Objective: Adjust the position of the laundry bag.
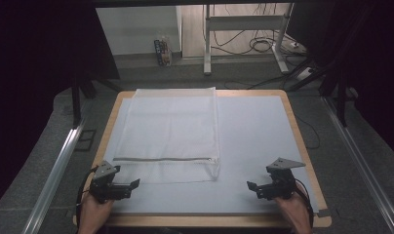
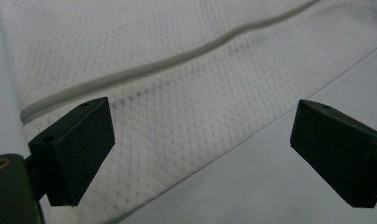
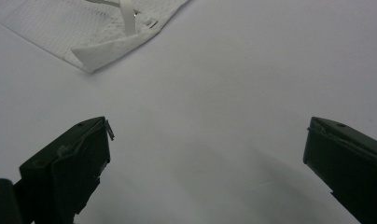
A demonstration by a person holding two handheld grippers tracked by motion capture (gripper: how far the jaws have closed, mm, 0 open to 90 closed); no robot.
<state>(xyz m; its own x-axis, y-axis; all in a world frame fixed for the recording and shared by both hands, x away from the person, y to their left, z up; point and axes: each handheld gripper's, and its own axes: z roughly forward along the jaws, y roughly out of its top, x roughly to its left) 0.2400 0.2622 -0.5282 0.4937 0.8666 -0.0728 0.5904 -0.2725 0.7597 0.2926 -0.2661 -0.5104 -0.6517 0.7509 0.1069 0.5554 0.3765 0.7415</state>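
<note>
The mesh bag (image 1: pixel 170 131) lay flat, left of centre on the table (image 1: pixel 263 131). The left gripper (image 1: pixel 121 187) at its near-left corner and the right gripper (image 1: pixel 263 187), well apart, stood wide open, empty; each probably needed to pinch a near corner squarely.

One white mesh bag (image 1: pixel 168 134) lay on the mat, left of the frame's centre, and it carried one zipper (image 1: pixel 166 159) running across its lower part. One pale mat (image 1: pixel 256 146) covered one wooden table (image 1: pixel 298 134). Two grippers were in the lower part of the high view: the left gripper (image 1: pixel 129 187) at lower left and the right gripper (image 1: pixel 256 188) at lower right, each with two black jaws standing apart with nothing between them. Two hands held them, one each. Beyond the table, at the top of the frame, stood one white frame (image 1: pixel 244 34) with two legs.
</note>
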